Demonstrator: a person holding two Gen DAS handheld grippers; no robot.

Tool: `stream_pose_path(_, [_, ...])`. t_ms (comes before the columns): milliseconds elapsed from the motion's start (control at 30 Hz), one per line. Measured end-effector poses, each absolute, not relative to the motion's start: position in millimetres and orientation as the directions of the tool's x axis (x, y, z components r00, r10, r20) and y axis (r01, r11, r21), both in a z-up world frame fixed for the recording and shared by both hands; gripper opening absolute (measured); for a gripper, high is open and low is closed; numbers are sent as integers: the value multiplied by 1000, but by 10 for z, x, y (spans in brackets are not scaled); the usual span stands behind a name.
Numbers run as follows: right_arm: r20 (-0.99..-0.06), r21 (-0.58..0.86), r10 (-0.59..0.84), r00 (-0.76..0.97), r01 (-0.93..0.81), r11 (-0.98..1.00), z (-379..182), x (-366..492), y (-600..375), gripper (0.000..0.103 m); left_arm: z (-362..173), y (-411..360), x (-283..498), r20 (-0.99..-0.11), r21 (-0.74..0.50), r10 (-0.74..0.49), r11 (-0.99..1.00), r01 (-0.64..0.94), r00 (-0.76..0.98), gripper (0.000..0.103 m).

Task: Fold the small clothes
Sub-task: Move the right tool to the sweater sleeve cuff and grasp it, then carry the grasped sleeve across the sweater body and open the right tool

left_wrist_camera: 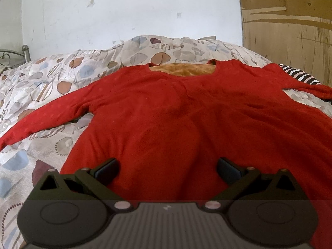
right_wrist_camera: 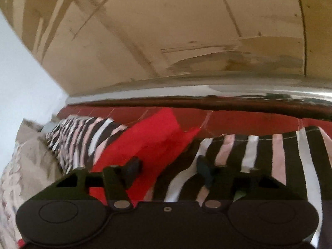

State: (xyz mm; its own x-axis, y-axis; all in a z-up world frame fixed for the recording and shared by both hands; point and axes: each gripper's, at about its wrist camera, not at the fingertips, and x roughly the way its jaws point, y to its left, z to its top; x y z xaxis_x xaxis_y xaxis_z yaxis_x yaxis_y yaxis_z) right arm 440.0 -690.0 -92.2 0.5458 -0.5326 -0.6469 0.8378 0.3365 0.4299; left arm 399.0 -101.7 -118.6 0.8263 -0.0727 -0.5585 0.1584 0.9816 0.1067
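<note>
Red shirt [left_wrist_camera: 176, 112] is lying flat on the patterned quilt [left_wrist_camera: 41, 78], neckline far side. Left gripper [left_wrist_camera: 167, 169] is hovering wide over its hem, holding nothing. Right gripper [right_wrist_camera: 168, 169] is sitting part-open at the sleeve end [right_wrist_camera: 149, 141] on the striped fabric [right_wrist_camera: 259, 155]; grip unclear.

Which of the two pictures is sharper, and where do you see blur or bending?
Left wrist view: sharp, red shirt evenly lit, wall edges bowed by the fisheye. Right wrist view: motion-blurred, striped cloth smeared, glare on the shiny metal rail.
</note>
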Motion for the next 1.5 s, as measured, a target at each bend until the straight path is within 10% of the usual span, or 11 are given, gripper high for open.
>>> stream_pose_path(167, [-597,424,-558,576,817,390,-782,4476,-6791,10,-1189,-1020,3992,-555,108,-72,982,157,829,103])
stream_pose_path(433, [-360,263,-553,752,650,713,179,4671,-6037,8,-937,-829,3951,-515,2,-105,992,124,851,102])
stream_pose_path(900, [-214,11,106,971,-106,994,763,4762,-3386,7,69,354,3848,-420,-155,144,961,-227,896,103])
stream_pose_path(1200, [-501,-386,338,797,-555,737,-460,4244,-1952,6,-121,866,3835,-482,-118,292,913,-391,826,103])
stream_pose_path(1500, [-550,-649,319,772,-635,418,-931,3539,-1558,6,-230,615,3817,-482,-162,233,923,-348,844,103])
